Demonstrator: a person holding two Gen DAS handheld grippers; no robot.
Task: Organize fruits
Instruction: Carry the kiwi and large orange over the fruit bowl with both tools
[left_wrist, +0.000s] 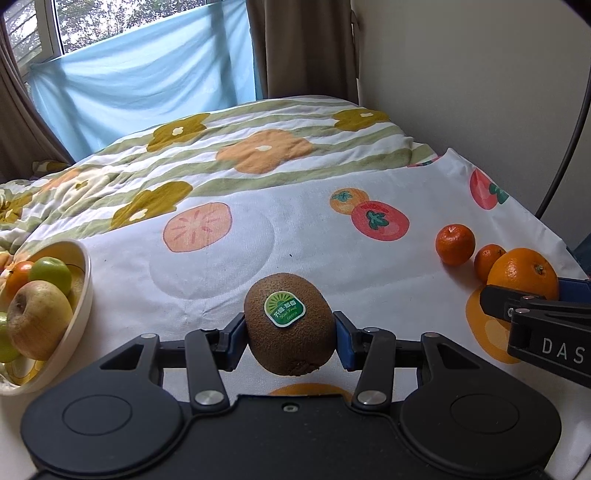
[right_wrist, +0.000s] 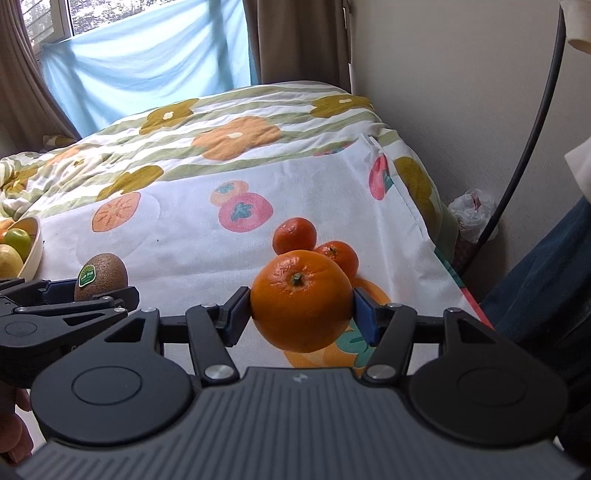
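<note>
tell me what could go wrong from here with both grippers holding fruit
1. The bowl already holds apples and an orange piled near its rim, so the kiwi in the left gripper might roll off when dropped in.
2. The right gripper pinches the big orange only at its sides; the round skin could slip.
3. Two mandarins lie loose close behind the orange, near the cloth's edge; a nudge could send them rolling.

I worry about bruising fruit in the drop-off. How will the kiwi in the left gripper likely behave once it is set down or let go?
The kiwi is egg-shaped, so on the soft cloth it would probably rock or roll sideways. Its fuzzy skin likely keeps it from slipping in the left gripper, whose pads press on its sides. Placed among the apples in the bowl, it should settle.
</note>
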